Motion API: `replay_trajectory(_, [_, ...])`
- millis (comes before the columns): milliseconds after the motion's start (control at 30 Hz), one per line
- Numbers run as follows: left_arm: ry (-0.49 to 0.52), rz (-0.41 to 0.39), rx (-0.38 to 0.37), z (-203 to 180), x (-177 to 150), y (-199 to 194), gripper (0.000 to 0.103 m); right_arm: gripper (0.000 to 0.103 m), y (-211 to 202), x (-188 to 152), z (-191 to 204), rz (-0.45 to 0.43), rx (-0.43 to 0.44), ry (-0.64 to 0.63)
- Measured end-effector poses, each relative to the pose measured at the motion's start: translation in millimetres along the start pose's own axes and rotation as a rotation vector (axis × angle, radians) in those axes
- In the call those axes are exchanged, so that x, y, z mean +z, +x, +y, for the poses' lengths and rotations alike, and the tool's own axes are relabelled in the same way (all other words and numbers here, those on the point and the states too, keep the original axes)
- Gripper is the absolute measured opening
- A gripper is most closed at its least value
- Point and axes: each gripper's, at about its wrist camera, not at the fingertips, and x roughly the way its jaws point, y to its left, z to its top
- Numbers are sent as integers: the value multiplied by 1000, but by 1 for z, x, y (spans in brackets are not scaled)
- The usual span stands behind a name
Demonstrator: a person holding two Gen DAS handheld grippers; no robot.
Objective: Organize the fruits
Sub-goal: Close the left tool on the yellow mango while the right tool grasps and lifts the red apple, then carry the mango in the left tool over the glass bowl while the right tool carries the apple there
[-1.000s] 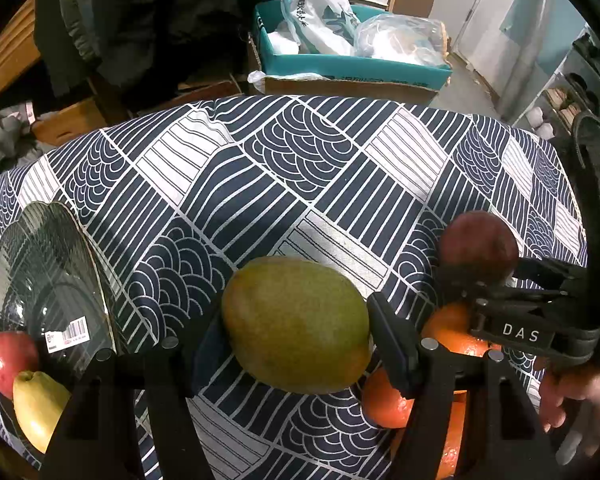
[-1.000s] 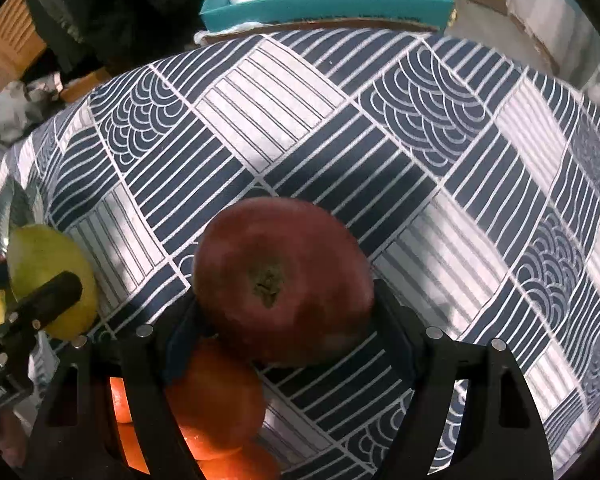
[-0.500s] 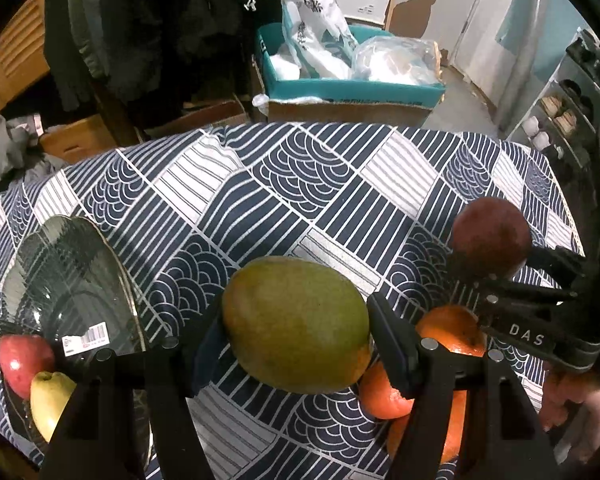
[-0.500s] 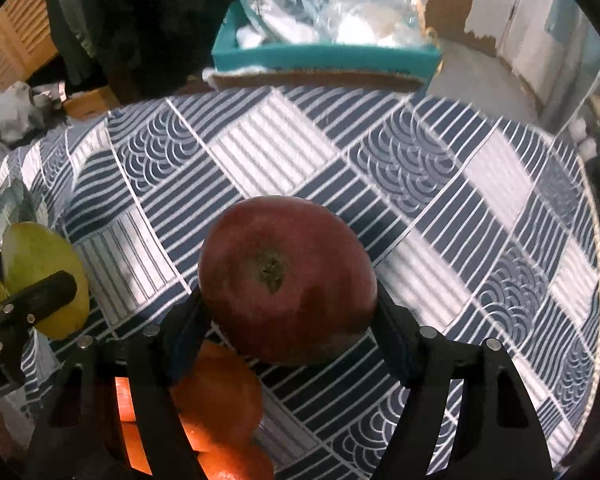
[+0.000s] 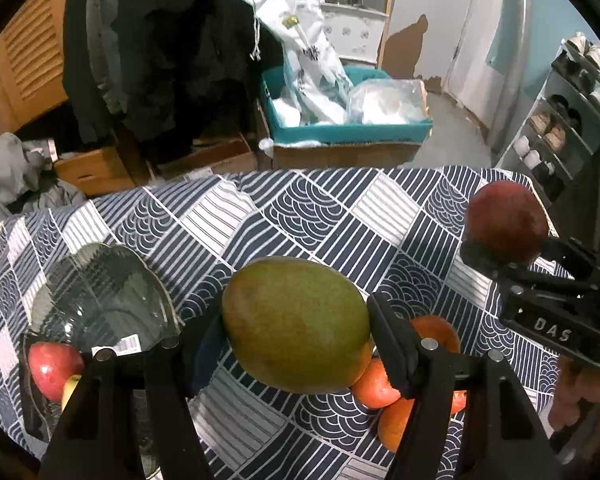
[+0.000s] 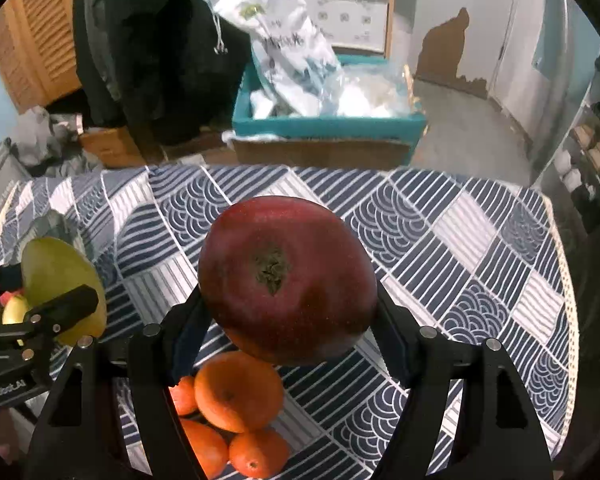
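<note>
My left gripper (image 5: 296, 332) is shut on a green mango (image 5: 296, 326), held above the patterned table. In the right wrist view that green mango (image 6: 60, 284) shows at the left edge. My right gripper (image 6: 288, 308) is shut on a dark red mango (image 6: 288, 280), also lifted; the red mango (image 5: 506, 220) appears at the right of the left wrist view. Below both lie several oranges (image 6: 238, 390), also visible as oranges (image 5: 434, 330) behind the left fingers. A clear glass bowl (image 5: 100, 292) at the left holds a red apple (image 5: 54, 368) and a yellow-green fruit (image 5: 70, 394).
The table wears a navy and white patterned cloth (image 5: 308, 216). Beyond its far edge stand a teal box (image 5: 340, 132) stuffed with plastic bags, dark coats, cardboard boxes and a shoe rack (image 5: 560, 136) at the right. A hand (image 5: 580, 400) grips the right tool.
Both grippers have risen with their mangoes and tilted up, so more of the room beyond the table shows. The oranges and bowl sit lower and farther away.
</note>
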Motion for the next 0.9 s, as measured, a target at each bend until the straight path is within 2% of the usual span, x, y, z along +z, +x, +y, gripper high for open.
replay_trajectory(500, [-16,-107,-13,9,6,-58,70,75,-71,15,15,-160,21,-28])
replay_trajectory(900, [-30,-189,-19,23,5,-100,70,75,-116,20,36,-244,57,-74])
